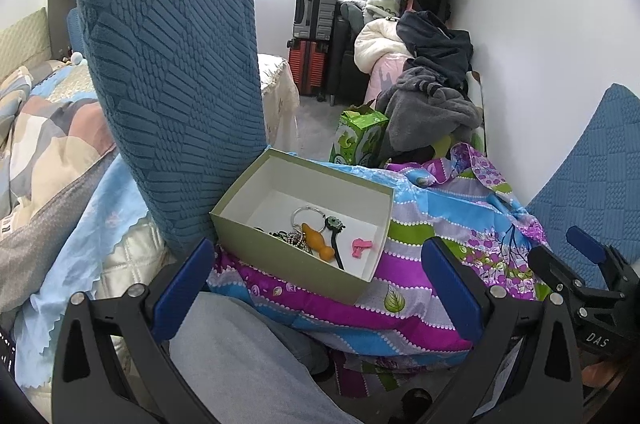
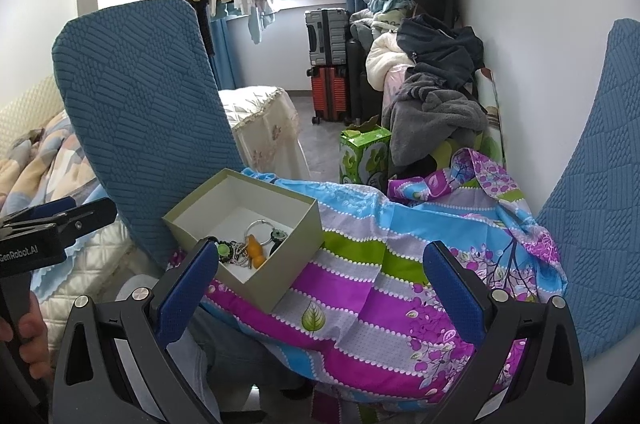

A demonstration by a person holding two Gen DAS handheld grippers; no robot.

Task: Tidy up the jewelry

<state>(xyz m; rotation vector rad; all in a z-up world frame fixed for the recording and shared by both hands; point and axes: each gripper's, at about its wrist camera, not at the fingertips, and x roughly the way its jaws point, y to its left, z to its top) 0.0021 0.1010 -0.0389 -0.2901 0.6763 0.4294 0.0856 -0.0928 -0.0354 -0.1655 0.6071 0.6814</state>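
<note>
A shallow rectangular cardboard box (image 1: 304,220), olive-grey outside and matte white inside, sits lidless on a slick, glossy patterned cloth (image 1: 432,220) striped in magenta, blue, lime and lilac with dotted white scallops and leaf prints. The box lies at the cloth's left edge, its left corner just beside a tall chair back (image 1: 168,64) in teal fabric with a raised, ribbed weave.

The jewelry is heaped in the box's near half: a thin metal ring (image 1: 307,213), a smooth orange gourd-shaped charm (image 1: 318,242), a tangle of small beaded chain (image 1: 294,238), a dark stick with a round greenish flower head (image 1: 334,230), and, apart from these toward the right wall, a small pink plastic piece (image 1: 362,245). In the right wrist view the same heap shows, with a round green-and-black piece (image 2: 225,249) at the near-left wall.

The left gripper (image 1: 316,288) hangs over the near side of the box, its flat blue pads (image 1: 184,284) spread wide with nothing between them. The right gripper (image 2: 320,288) is likewise released and empty, over the cloth to the right of the box, its left pad (image 2: 186,288) crossing the box's near corner in view. A second teal chair back (image 2: 596,192) stands at the cloth's right edge
</note>
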